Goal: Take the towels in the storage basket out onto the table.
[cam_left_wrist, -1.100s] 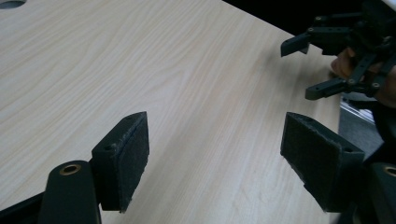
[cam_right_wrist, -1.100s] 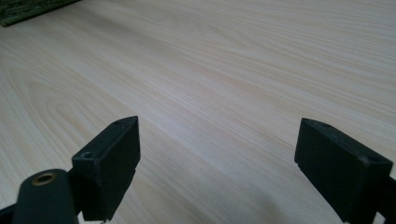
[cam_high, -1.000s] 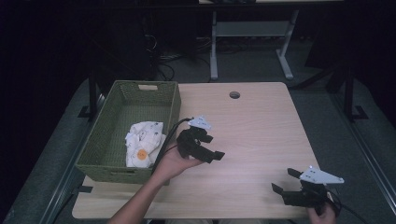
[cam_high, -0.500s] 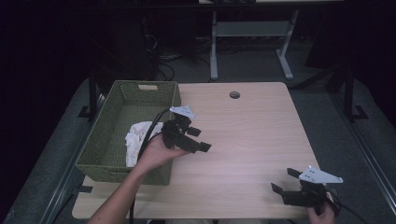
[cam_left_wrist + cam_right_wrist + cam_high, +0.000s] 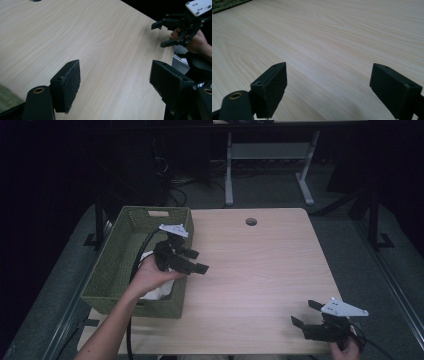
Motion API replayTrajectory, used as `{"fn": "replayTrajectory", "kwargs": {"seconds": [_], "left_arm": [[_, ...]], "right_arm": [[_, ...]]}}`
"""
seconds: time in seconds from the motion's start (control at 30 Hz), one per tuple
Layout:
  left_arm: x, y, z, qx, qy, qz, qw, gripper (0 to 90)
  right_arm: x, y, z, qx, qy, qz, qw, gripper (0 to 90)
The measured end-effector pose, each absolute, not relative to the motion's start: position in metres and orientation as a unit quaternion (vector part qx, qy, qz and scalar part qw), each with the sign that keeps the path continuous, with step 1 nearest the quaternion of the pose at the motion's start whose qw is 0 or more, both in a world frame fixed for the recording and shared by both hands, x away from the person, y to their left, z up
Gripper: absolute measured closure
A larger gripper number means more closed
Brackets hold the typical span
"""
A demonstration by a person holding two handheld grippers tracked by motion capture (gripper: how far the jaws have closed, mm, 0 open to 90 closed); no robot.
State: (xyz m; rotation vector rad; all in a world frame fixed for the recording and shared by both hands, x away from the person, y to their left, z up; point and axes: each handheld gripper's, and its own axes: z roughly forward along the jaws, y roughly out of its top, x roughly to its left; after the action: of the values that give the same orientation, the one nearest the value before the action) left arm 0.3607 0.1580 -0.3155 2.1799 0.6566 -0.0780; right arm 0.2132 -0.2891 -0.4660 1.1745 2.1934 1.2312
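My left gripper [image 5: 200, 261] hovers open above the right rim of a green woven basket [image 5: 117, 255], jaws pointing right over the table, with nothing between them. In the left gripper view its pads [image 5: 68, 82] stand wide apart over bare wood. A white cloth [image 5: 156, 293] lies in the basket, mostly hidden by the person's hand. My right gripper [image 5: 304, 312] rests open and empty near the table's front right corner; it also appears far off as the right gripper [image 5: 158, 35] in the left gripper view. Its own pads [image 5: 272, 85] frame plain tabletop.
The light wooden table [image 5: 265, 270] has a round cable hole [image 5: 251, 221] near its far edge. A grey metal stand [image 5: 265, 155] sits on the floor beyond. The basket's corner [image 5: 224, 5] shows at the top left of the right gripper view.
My left gripper has moved left and away from me, from the table's middle to above the basket's right rim. The right gripper has stayed put.
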Motion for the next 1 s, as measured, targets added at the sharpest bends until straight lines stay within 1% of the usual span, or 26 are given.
{"fn": "replayTrajectory", "kwargs": {"seconds": [0.27, 0.53, 1.0], "left_arm": [[0.363, 0.184, -0.311, 0.859, 0.277, -0.025, 0.429, 24.7], [0.367, 0.212, -0.315, 0.854, 0.305, -0.01, 0.422, 24.7], [0.378, 0.243, -0.327, 0.863, 0.348, 0.028, 0.365, 24.6]], "right_arm": [[0.213, -0.289, -0.466, 0.416, 0.777, 0.436, 0.182, 13.9], [0.214, -0.289, -0.466, 0.417, 0.777, 0.435, 0.182, 13.9], [0.214, -0.288, -0.467, 0.414, 0.778, 0.436, 0.18, 13.9]]}}
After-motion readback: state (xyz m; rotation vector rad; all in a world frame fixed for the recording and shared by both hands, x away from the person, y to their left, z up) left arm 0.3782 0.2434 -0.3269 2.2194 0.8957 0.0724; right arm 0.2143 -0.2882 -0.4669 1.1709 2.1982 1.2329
